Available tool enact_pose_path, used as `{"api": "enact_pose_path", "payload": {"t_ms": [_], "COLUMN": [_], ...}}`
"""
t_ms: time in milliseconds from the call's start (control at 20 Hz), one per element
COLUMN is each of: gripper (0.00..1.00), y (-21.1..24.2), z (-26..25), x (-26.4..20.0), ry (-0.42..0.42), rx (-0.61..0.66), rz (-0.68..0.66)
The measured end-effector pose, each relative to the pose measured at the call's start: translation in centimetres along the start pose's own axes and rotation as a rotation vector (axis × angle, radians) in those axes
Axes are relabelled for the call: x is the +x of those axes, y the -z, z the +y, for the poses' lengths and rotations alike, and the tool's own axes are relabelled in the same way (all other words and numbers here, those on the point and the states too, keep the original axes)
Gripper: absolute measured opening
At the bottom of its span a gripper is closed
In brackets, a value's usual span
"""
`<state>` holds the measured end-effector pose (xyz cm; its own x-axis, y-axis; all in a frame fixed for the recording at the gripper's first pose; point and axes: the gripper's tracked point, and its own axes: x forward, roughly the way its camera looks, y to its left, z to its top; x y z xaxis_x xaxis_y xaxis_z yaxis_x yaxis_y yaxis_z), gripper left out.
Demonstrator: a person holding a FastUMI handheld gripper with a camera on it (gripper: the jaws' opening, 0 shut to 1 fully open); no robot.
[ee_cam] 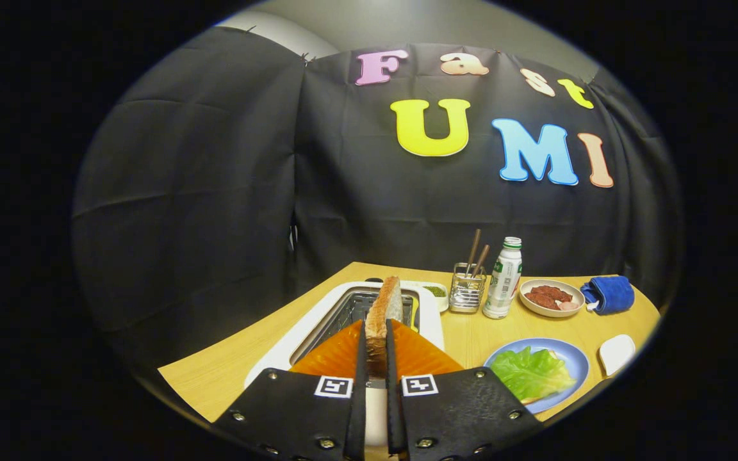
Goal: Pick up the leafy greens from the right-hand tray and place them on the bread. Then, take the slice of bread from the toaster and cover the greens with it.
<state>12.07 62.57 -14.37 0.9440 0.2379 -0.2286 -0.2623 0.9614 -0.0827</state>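
Both fingers (359, 352) pinch bread slice (383, 308), clear above toaster (430, 320) slot.

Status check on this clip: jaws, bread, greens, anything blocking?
Gripper jaws shut on bread slice, edge-on above the toaster. Leafy greens already on blue plate, uncovered. Nothing between slice and plate.

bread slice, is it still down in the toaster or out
Out, or nearly. The bread slice stands on edge, clamped in the gripper, above the toaster slot. Whether its bottom edge has cleared the slot, cannot tell.
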Motion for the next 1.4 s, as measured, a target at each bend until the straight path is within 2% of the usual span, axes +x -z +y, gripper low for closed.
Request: {"api": "enact_pose_path", "payload": {"t_ms": [50,350,450,900,1150,1400], "gripper": [0.06,0.06,0.05,0.06,0.06,0.06], "y": [0.3,-3.0,-3.8,-10.0,-9.2,-7.1], "z": [0.3,-1.2,-1.1,-3.5,-6.2,-10.1], "x": [-0.3,-0.7,-1.0,-5.3,-6.7,-6.8], "ry": [-0.013,-0.025,-0.052,-0.078,-0.079,-0.024], "rx": [-0.006,0.015,0.029,0.052,0.049,0.036], "rz": [0.007,-0.057,-0.054,-0.155,-0.143,-0.110]}}
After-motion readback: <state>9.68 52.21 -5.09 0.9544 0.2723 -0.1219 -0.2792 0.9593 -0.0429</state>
